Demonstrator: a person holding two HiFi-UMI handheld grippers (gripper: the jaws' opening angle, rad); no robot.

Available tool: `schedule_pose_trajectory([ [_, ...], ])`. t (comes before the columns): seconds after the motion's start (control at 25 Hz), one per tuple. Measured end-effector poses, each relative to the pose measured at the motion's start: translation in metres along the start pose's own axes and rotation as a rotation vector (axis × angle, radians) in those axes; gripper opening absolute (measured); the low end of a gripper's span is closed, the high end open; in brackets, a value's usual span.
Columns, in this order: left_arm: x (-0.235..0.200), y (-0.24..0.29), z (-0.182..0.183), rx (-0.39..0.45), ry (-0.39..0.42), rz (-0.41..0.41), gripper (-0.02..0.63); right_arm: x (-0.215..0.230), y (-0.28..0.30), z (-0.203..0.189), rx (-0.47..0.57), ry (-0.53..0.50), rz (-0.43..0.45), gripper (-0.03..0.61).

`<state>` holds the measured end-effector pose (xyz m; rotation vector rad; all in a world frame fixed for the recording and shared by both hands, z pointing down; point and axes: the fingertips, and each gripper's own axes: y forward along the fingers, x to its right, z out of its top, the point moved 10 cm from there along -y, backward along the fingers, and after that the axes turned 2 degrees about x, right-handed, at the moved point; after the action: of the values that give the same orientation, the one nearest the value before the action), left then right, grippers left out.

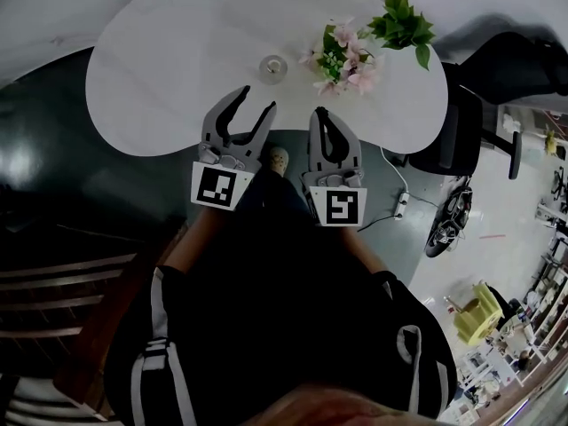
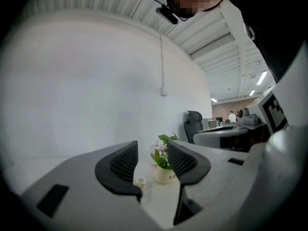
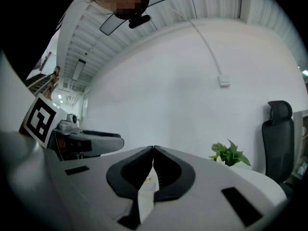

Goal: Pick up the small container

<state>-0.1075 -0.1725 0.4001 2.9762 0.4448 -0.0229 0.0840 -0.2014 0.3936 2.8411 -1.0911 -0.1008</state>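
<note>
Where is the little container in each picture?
Head view: small container on the white table, left of the flowers.
Left gripper view: container low centre, beyond the open jaws.
Right gripper view: at most a pale sliver behind the shut jaws.
Shared landmark: the white table.

tabletop (image 1: 169, 69) open left, flowers (image 1: 344, 59) beside small container (image 1: 272, 65)

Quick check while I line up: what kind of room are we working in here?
Most likely an office or lab workspace: a white curved table with potted flowers on it, a black office chair beside it, and a power strip lying on the floor.
</note>
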Motion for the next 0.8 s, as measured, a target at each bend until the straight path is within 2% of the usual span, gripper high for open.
schedule_pose_trajectory([
  [0.2, -0.008, 0.014, -0.012, -0.013, -0.004, -0.034, 0.189, 0.0, 0.012, -0.011, -0.017, 0.02, -0.033, 0.021],
  [0.6, -0.022, 0.033, -0.048, -0.065, 0.005, -0.075, 0.202, -0.008, 0.031, -0.041, 0.0, -0.05, 0.035, 0.021],
  [0.8, -0.024, 0.046, -0.073, -0.089, -0.01, -0.086, 0.225, -0.006, 0.042, -0.062, -0.021, -0.028, 0.05, 0.021],
])
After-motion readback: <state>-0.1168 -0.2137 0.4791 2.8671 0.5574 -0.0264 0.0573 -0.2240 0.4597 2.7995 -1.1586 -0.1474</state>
